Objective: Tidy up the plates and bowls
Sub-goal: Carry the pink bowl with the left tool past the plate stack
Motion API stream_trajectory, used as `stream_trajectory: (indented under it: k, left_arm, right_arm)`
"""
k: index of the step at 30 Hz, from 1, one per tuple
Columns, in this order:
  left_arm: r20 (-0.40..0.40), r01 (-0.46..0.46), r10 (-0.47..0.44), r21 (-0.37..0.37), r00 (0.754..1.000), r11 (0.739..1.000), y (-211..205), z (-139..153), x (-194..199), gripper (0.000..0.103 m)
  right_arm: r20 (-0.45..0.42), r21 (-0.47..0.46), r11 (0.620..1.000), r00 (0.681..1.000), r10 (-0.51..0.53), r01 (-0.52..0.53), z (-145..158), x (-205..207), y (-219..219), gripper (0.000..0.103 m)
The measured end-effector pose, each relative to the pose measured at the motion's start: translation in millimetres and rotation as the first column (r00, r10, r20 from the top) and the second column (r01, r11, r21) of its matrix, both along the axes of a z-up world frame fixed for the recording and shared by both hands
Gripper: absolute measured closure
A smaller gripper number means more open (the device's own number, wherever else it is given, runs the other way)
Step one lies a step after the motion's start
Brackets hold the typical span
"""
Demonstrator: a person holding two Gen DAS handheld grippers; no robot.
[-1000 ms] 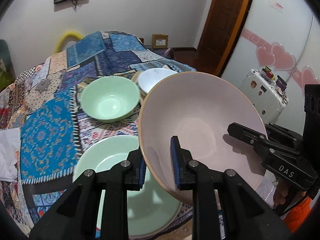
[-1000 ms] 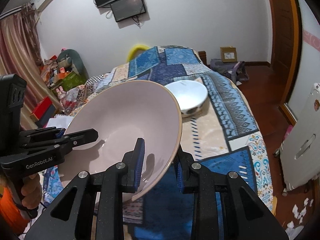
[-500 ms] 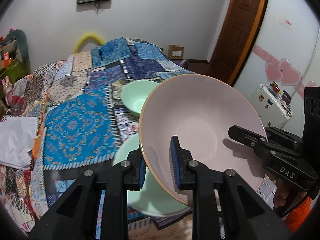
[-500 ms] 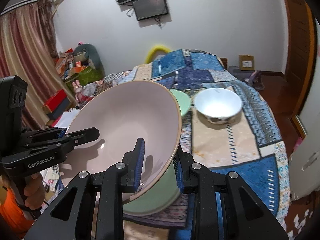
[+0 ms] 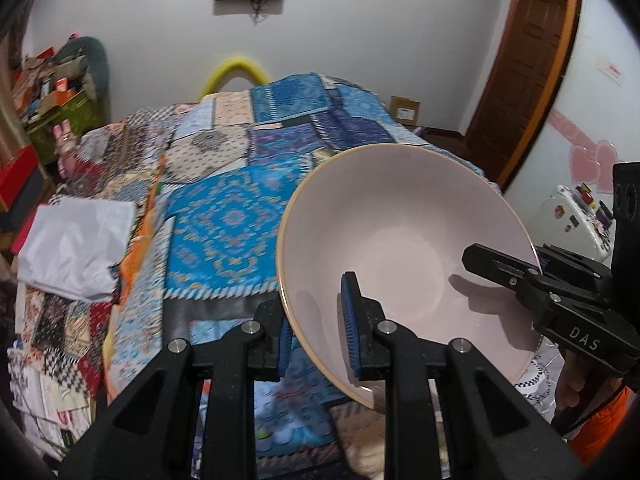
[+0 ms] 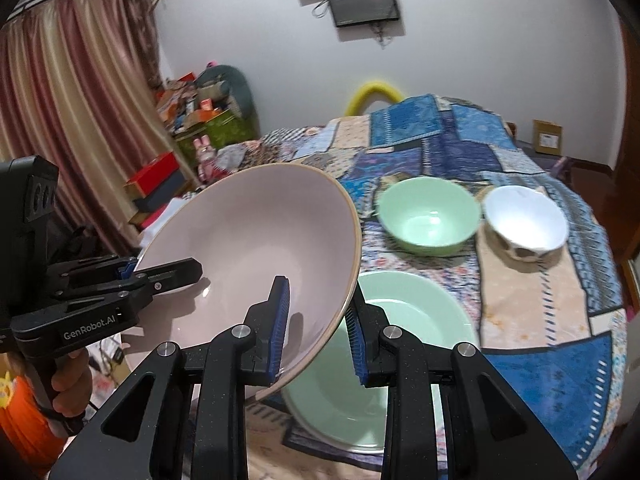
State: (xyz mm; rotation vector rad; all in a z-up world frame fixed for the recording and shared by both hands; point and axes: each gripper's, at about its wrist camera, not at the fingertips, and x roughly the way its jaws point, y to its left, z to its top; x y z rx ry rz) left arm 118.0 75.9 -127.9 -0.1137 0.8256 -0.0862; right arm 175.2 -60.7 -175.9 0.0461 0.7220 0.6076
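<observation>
One pink bowl (image 6: 256,248), two green dishes, one white, maybe.

Your left gripper (image 5: 316,330) and right gripper (image 6: 316,330) each straddle the rim of the large bowl (image 6: 256,248), one at either side, so it hangs tilted above the surface (image 6: 560,344); on that surface, under the bowl's right edge, lies the plate (image 6: 404,344); behind the plate stands the small bowl (image 6: 429,216); just right of it, the patterned bowl (image 6: 526,224); at the surface's left edge, seen by your left wrist, rests a folded cloth (image 5: 76,246); a wall screen (image 6: 362,2) hangs behind.
</observation>
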Motion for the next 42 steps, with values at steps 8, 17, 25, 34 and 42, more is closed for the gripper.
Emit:
stream_trajectory:
  k: [8, 17, 25, 34, 42]
  left_arm:
    - [-0.033, -0.075, 0.075, 0.017, 0.997, 0.997, 37, -16, -16, 0.081]
    - [-0.085, -0.127, 0.129, 0.022, 0.988, 0.992, 69, -43, -20, 0.081]
    - [-0.139, -0.146, 0.146, 0.014, 0.979, 0.989, 84, -69, -14, 0.081]
    - [-0.207, -0.158, 0.157, 0.01, 0.966, 0.987, 95, -100, -7, 0.081]
    - [-0.253, -0.181, 0.173, -0.01, 0.952, 0.983, 106, -121, -4, 0.081]
  right_arm:
    - [-0.031, -0.006, 0.997, 0.997, 0.077, -0.078, -13, 3, 38, 0.078]
    - [-0.078, -0.029, 0.989, 0.987, 0.143, -0.145, -30, 10, 72, 0.078]
    - [-0.131, -0.061, 0.983, 0.977, 0.166, -0.175, -53, 20, 90, 0.078]
    - [-0.184, -0.108, 0.973, 0.966, 0.179, -0.201, -75, 29, 106, 0.078]
    - [-0.214, -0.153, 0.961, 0.957, 0.194, -0.229, -90, 32, 117, 0.078]
